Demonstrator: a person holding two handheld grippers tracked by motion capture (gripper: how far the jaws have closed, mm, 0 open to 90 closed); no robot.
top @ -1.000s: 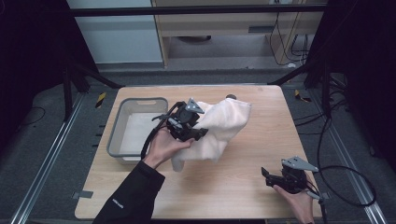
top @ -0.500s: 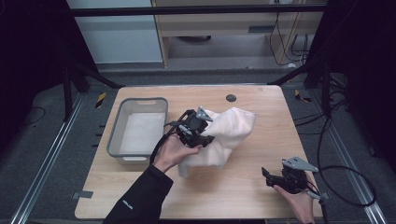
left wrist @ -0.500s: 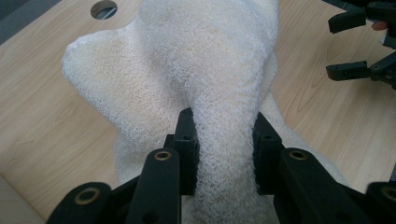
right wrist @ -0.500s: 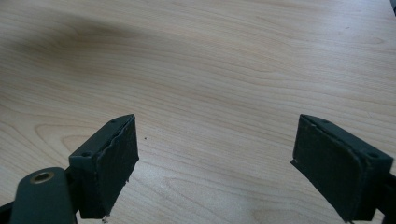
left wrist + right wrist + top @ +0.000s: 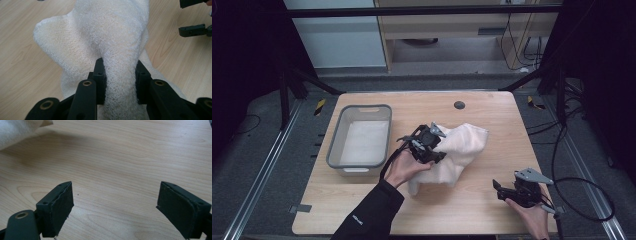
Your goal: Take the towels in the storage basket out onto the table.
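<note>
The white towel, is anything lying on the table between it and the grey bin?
Nothing visible does. The white towel, pinched in the left tongs, sits just right of the grey bin, with bare wood between them.

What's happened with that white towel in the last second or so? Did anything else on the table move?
The left gripper, its jaws shut on a fold of the towel, has dragged it toward the person and to the right, away from the grey tub. The right gripper has stayed open and idle near the table's front right corner; the tub has not moved.
</note>
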